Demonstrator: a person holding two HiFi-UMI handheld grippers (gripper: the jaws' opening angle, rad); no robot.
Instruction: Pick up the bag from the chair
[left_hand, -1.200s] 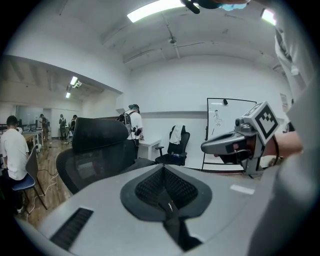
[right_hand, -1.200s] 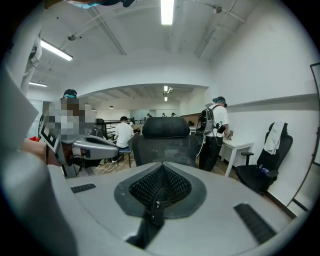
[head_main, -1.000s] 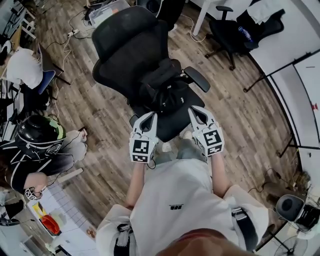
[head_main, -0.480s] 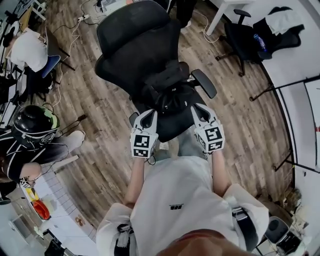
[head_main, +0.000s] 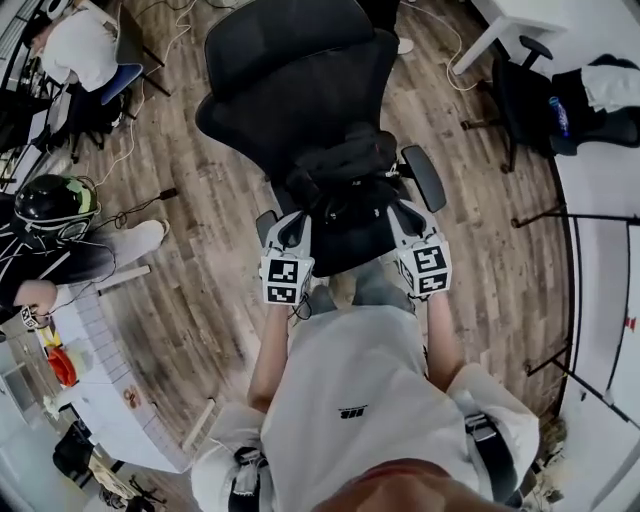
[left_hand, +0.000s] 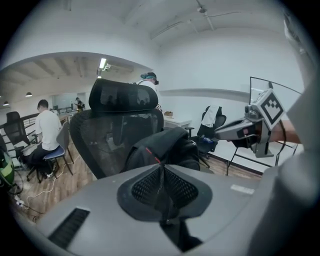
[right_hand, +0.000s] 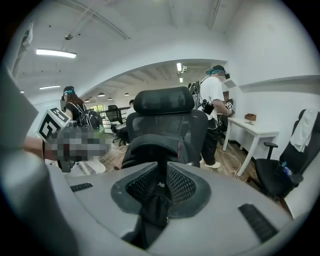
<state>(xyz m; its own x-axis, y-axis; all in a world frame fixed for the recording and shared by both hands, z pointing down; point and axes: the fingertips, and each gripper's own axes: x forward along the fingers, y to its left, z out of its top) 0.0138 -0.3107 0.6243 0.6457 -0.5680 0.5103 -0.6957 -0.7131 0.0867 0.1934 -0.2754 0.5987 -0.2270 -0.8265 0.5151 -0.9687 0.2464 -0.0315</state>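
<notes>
A black bag (head_main: 345, 178) is sitting on the seat of an office chair (head_main: 285, 70), with both grippers hovering at its near edge in the reaching step. The left gripper (head_main: 292, 228) is keeping its jaws closed on nothing. The right gripper (head_main: 405, 215) has just been opening its jaws, apparently clear of the bag. The next move calls for reaching farther and closing on fabric.
</notes>
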